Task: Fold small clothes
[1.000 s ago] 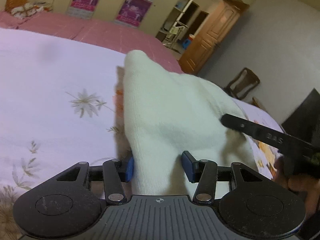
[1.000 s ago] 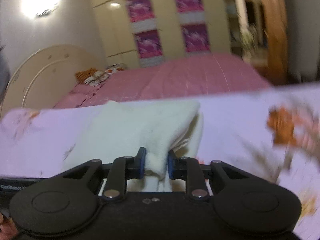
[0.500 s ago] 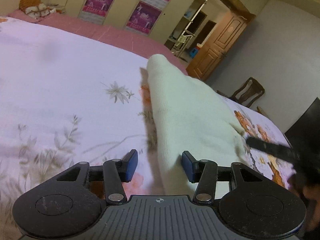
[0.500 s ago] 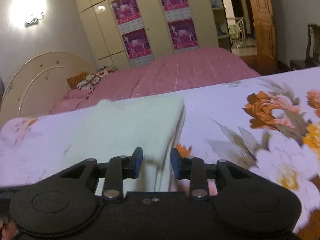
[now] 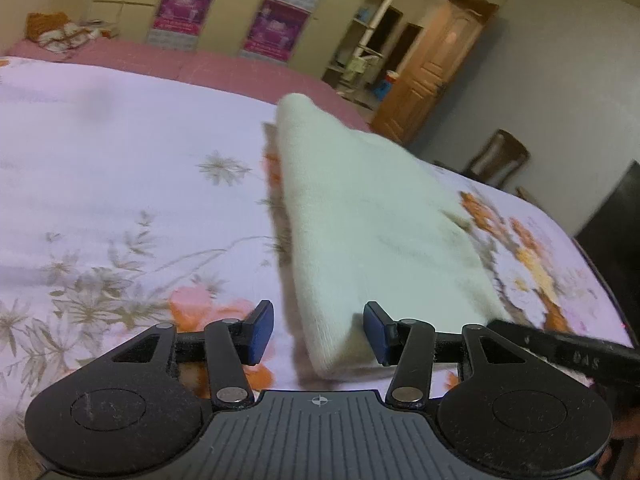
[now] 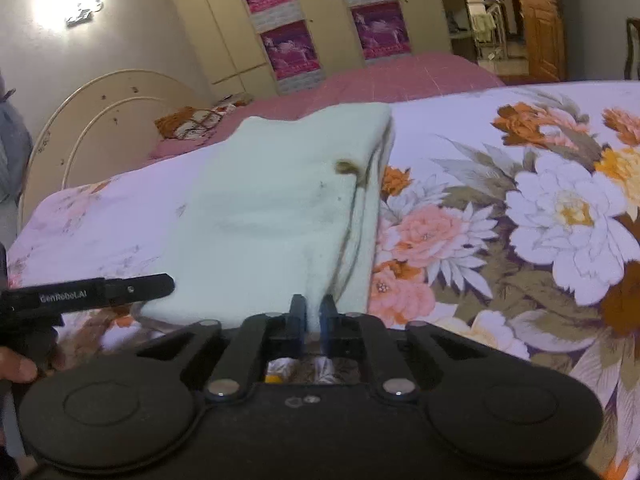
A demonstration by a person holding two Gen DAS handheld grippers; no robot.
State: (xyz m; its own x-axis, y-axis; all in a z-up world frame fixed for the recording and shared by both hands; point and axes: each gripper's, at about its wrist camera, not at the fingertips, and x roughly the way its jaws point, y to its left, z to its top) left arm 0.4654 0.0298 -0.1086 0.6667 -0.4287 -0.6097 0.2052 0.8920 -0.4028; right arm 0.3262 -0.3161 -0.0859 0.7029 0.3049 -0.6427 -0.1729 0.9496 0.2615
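A small pale cream garment point(image 5: 360, 216) lies folded flat on the flowered bedsheet point(image 5: 120, 168). It also shows in the right wrist view point(image 6: 280, 208), with a small brown mark near its right edge. My left gripper point(image 5: 318, 334) is open and empty, its blue pads either side of the garment's near corner without gripping it. My right gripper point(image 6: 314, 316) is shut and empty, just short of the garment's near edge. The left gripper's finger point(image 6: 104, 290) shows at the left of the right wrist view.
The flowered sheet point(image 6: 520, 208) covers the bed around the garment. A pink bedspread point(image 6: 400, 76) and headboard point(image 6: 100, 120) lie beyond. Wardrobes with posters, a wooden door point(image 5: 432, 76) and a chair point(image 5: 496, 160) stand at the room's far side.
Both grippers have let go of the garment and drawn back. The left jaws opened; the right jaws opened, then shut empty. The garment now lies flat on the bed.
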